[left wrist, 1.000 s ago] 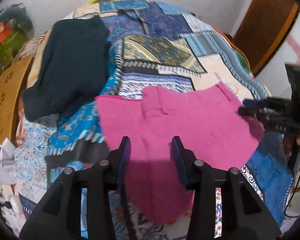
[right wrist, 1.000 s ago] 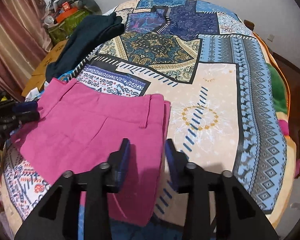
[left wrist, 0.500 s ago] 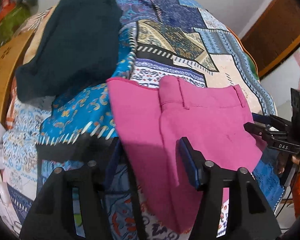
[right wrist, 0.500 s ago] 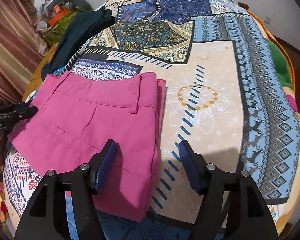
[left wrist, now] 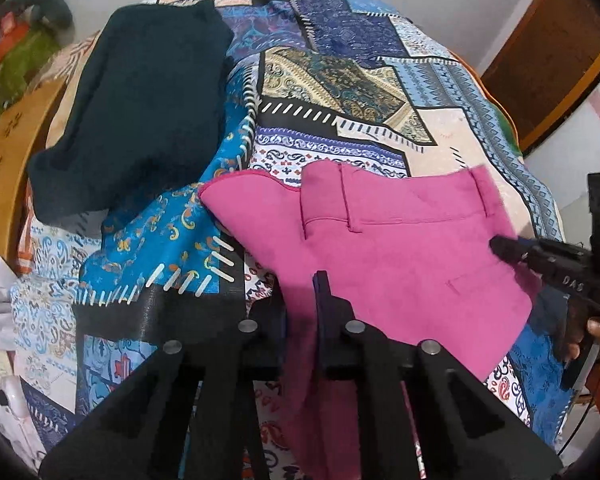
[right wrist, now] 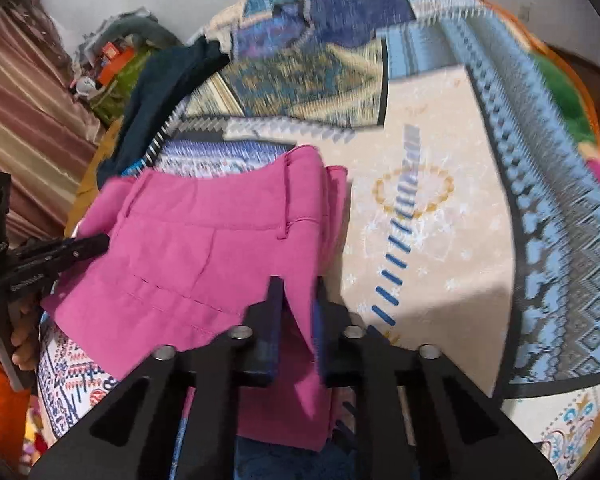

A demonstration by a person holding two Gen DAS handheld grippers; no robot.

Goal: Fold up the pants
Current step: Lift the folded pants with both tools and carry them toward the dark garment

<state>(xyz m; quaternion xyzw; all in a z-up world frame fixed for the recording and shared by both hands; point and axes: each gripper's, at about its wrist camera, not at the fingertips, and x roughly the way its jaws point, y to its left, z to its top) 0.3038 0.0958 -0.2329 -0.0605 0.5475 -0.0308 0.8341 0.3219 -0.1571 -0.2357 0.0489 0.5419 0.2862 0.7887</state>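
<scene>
"DAS" printed on right gripper (left wrist: 504,249) body; nothing else legible.

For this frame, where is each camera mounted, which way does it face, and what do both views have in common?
Left wrist: on the left gripper, looking along its fingers across the patterned bedspread; fingers pinch the pink pants; right gripper enters at right.
Right wrist: on the right gripper, facing the bed and curtain; fingers pinch the pants' near edge; left gripper enters at left.
Shared: pants, dark garment, bedspread.
</scene>
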